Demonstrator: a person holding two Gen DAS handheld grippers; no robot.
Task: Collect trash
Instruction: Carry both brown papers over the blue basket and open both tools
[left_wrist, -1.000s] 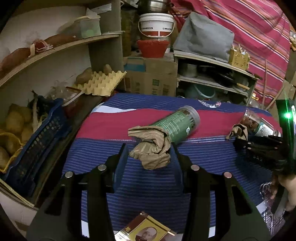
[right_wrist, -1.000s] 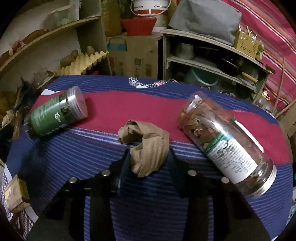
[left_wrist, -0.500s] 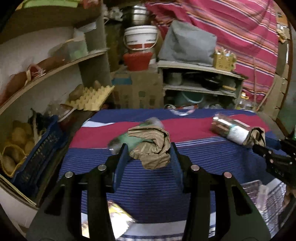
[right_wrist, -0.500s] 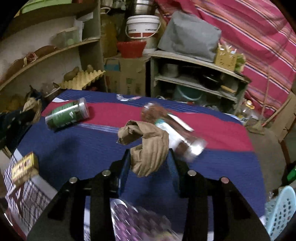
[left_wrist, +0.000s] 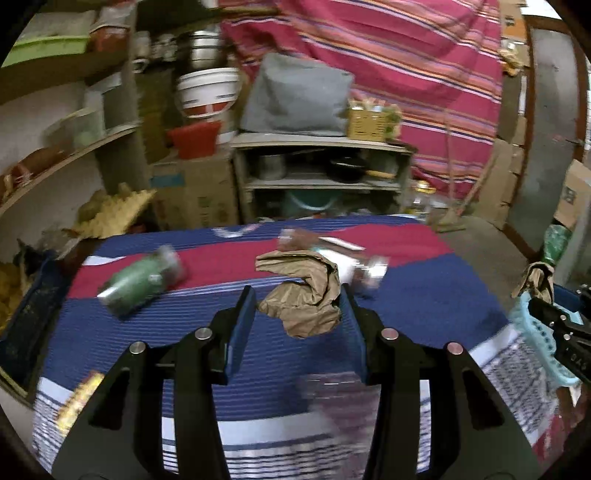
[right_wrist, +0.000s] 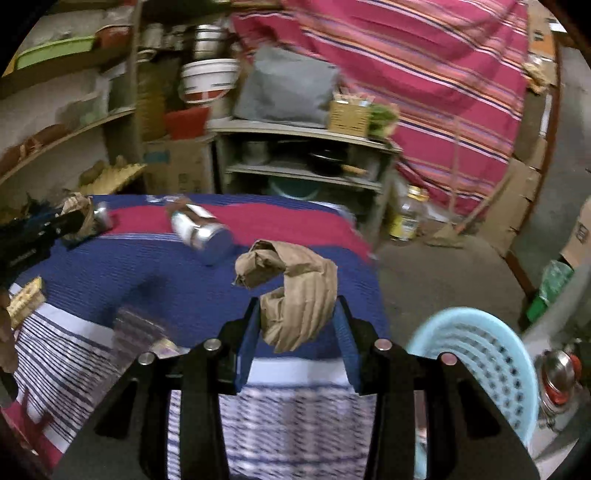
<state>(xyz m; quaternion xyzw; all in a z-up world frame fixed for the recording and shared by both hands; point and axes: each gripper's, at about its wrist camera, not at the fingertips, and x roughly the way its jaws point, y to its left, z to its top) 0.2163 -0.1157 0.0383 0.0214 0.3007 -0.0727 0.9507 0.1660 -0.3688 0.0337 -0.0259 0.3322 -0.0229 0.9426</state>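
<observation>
My left gripper (left_wrist: 297, 297) is shut on a crumpled wad of brown paper (left_wrist: 308, 308), held in the air above the blue and red striped tablecloth (left_wrist: 184, 332). My right gripper (right_wrist: 297, 306) is shut on a second brown paper wad (right_wrist: 295, 291), above the table's right front corner. A light blue perforated basket (right_wrist: 476, 354) stands low to the right of it, off the table. The left wrist view shows that basket (left_wrist: 532, 332) at the right edge, with the right gripper (left_wrist: 546, 308) and its paper (left_wrist: 537, 282) over it.
On the cloth lie a green jar (left_wrist: 142, 280), a clear jar with a metal lid (right_wrist: 199, 229), a small yellow box (right_wrist: 26, 299) and a blurred wrapper (right_wrist: 136, 328). Cluttered shelves, an egg tray (left_wrist: 114, 212) and a striped curtain stand behind. Bare floor (right_wrist: 443, 273) lies right.
Both grippers have pulled back from the jars and swung right with their paper wads still gripped. The jars now look farther off, and the blue basket has come into view.
</observation>
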